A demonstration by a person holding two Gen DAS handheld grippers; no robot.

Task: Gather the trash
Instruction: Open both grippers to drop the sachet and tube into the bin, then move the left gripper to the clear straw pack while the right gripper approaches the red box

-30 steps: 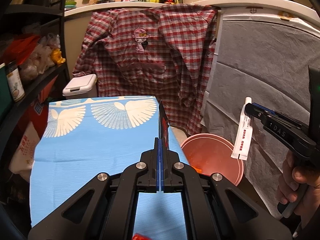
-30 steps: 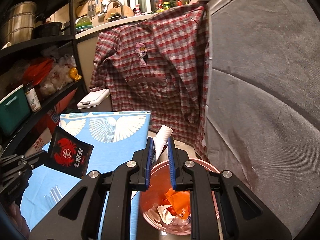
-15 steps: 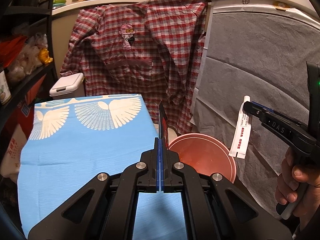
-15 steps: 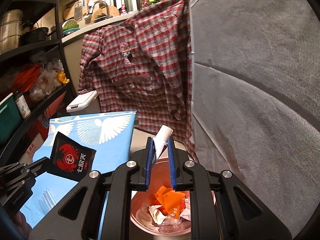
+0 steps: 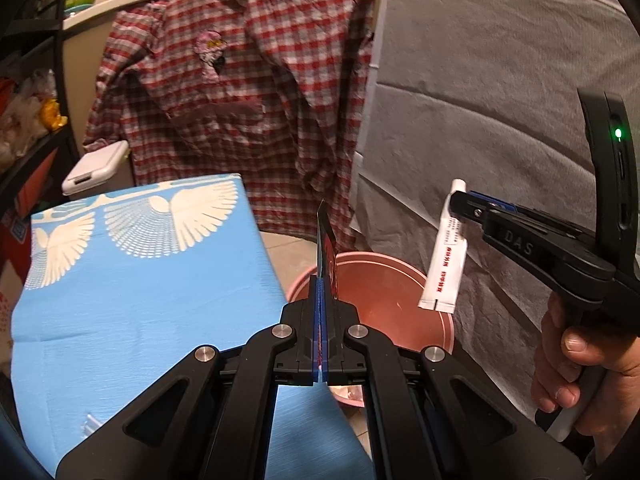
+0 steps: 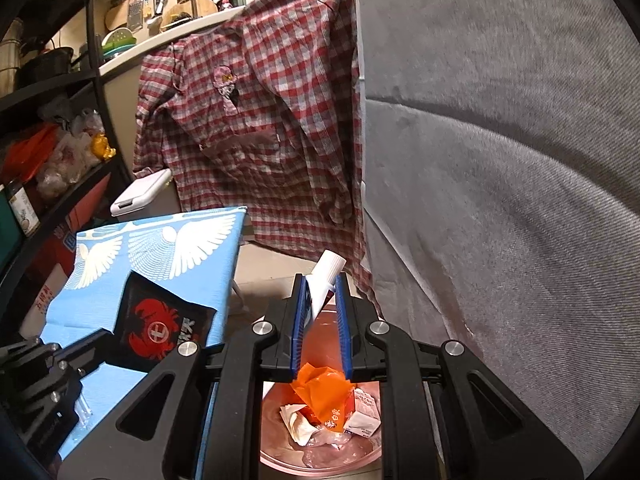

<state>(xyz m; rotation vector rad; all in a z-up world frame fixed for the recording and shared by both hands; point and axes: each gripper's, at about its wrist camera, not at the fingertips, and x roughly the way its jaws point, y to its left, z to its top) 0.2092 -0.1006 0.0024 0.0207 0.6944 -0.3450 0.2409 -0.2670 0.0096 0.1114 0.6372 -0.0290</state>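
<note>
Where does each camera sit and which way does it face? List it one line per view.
Left wrist: on the left tongs, angled down over the blue cloth and pink bin; shows the right tongs and a hand.
Right wrist: on the right tongs, looking down into the bin; left tongs at lower left.
Shared: bin, cloth, plaid shirt, black packet, white tube.

Pink bin [image 5: 404,304] partly hidden behind left gripper [image 5: 320,312], tube [image 5: 444,256] lettering unreadable, person's hand [image 5: 576,364] cut off beside bin
</note>
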